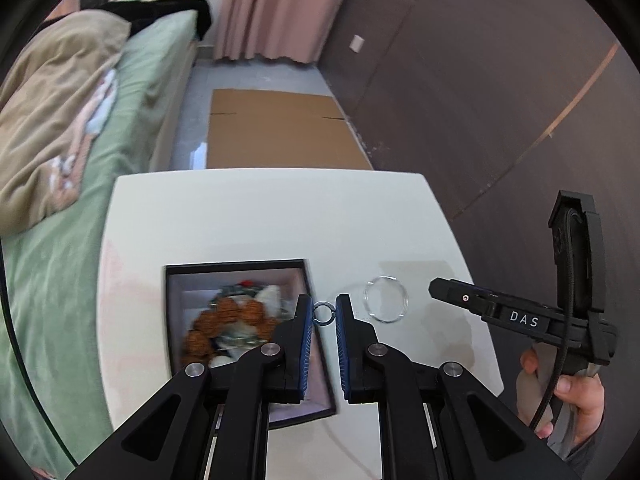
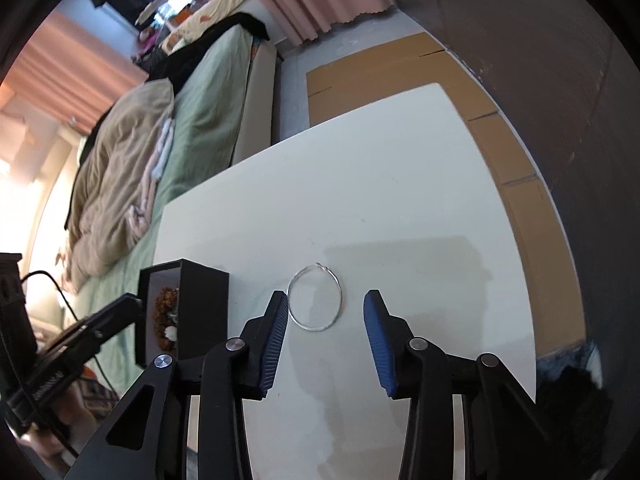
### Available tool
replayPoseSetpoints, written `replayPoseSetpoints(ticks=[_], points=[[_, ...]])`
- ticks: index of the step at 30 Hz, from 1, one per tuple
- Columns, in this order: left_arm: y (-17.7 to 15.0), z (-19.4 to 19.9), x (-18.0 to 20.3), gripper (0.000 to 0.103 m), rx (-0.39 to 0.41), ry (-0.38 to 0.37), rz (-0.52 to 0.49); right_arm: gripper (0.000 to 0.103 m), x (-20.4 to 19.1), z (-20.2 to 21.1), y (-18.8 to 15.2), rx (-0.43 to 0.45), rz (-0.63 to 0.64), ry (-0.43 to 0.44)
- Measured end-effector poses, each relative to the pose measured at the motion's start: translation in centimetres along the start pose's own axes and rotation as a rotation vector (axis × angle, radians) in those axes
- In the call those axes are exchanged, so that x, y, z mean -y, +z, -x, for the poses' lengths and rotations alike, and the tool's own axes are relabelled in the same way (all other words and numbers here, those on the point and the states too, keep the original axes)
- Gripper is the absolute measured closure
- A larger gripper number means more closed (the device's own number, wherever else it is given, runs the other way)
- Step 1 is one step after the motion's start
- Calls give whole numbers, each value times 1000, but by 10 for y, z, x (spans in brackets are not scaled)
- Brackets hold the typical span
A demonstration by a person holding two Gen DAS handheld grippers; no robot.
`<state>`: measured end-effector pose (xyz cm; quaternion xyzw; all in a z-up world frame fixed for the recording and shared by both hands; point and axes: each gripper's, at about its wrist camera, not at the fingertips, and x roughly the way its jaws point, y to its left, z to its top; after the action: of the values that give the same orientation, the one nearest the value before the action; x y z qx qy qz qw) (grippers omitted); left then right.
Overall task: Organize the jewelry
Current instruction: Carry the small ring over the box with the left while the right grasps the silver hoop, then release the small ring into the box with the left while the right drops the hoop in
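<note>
Jewelry remaining: a thin, light, slippery wire bangle point(image 2: 316, 297) lying flat on the surface point(image 2: 400, 184) at 12 o'clock between the spread right hand-held gripper point(image 2: 326, 316) jaws; pinch across its rim.

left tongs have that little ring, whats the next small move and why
Probably shift the left tongs a little to their left and open them. The small ring is pinched between the pads right at the box rim, with the beaded jewelry inside. The thin bangle lies on the table between the open right tongs.
</note>
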<state>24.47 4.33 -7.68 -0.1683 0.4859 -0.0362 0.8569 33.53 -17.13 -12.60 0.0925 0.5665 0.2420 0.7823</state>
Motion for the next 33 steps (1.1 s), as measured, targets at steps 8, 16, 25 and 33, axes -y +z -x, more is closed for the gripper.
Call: replayPoseSetpoints(ticks=[8,16,25,33], points=[[-1,7,-31,91,23,11,56,73,-20,-32,7,-67,100,-73],[-8,7,-58,91,18,10,108,73,-34,-54,14,-79,186,-206],[-15,13,-74,91,23,-23,154,98,-33,-53,9,-65,219,-287],[-21,11,-61,91,10,-120,169,99,-26,-26,-9,-36,146,-192]])
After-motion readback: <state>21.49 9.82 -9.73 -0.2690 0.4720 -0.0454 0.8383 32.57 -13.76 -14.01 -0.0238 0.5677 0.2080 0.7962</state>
